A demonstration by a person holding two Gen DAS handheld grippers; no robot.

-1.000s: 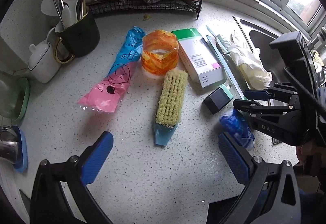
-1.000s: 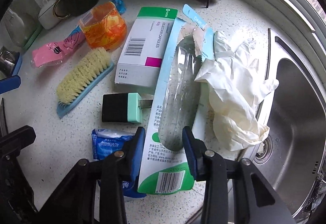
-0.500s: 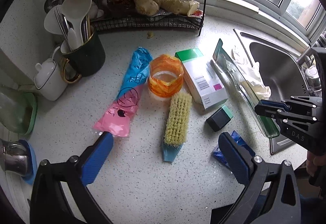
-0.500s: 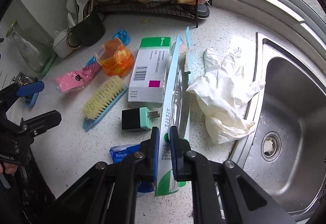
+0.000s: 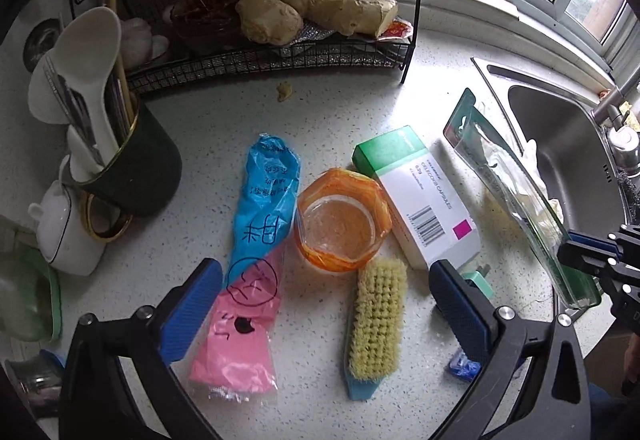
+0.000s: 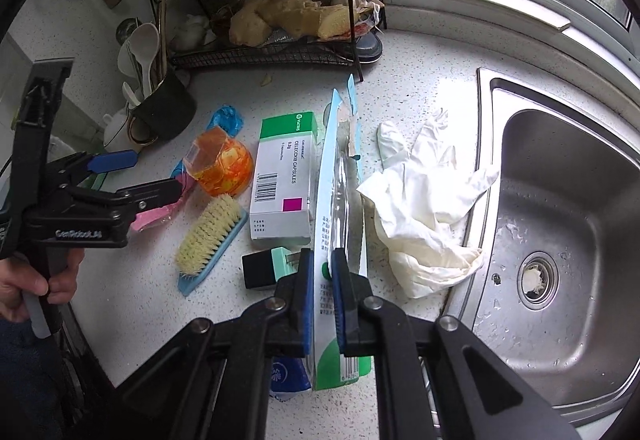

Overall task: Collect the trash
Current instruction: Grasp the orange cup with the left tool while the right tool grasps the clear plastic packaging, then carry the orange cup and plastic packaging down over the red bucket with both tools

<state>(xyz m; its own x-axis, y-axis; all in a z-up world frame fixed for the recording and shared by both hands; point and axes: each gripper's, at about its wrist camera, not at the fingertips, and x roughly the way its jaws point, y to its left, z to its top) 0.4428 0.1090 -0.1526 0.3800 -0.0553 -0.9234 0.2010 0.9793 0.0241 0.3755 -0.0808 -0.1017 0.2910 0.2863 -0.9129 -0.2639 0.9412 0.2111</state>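
Observation:
My right gripper (image 6: 322, 300) is shut on a long clear plastic blister package (image 6: 340, 179) with a green and white card back, held edge-up above the counter. The package also shows in the left wrist view (image 5: 516, 195), clamped at its lower end by the right gripper (image 5: 592, 260). My left gripper (image 5: 324, 304) is open and empty above the pink and blue plastic wrapper (image 5: 256, 252), the orange plastic cup (image 5: 340, 220) and the scrub brush (image 5: 376, 320). A medicine box (image 5: 424, 199), white gloves (image 6: 424, 207) and a small blue packet (image 6: 286, 376) lie on the counter.
A black and mint charger (image 6: 266, 270) lies by the box. A wire rack (image 5: 256, 19) with ginger stands at the back. A dark utensil cup (image 5: 132, 167) and white pot (image 5: 68, 236) stand left. The steel sink (image 6: 560, 240) is on the right.
My right gripper closed on the blister package and lifted it off the counter, tilting it edge-up. Both grippers rose and pulled back; the left stayed open.

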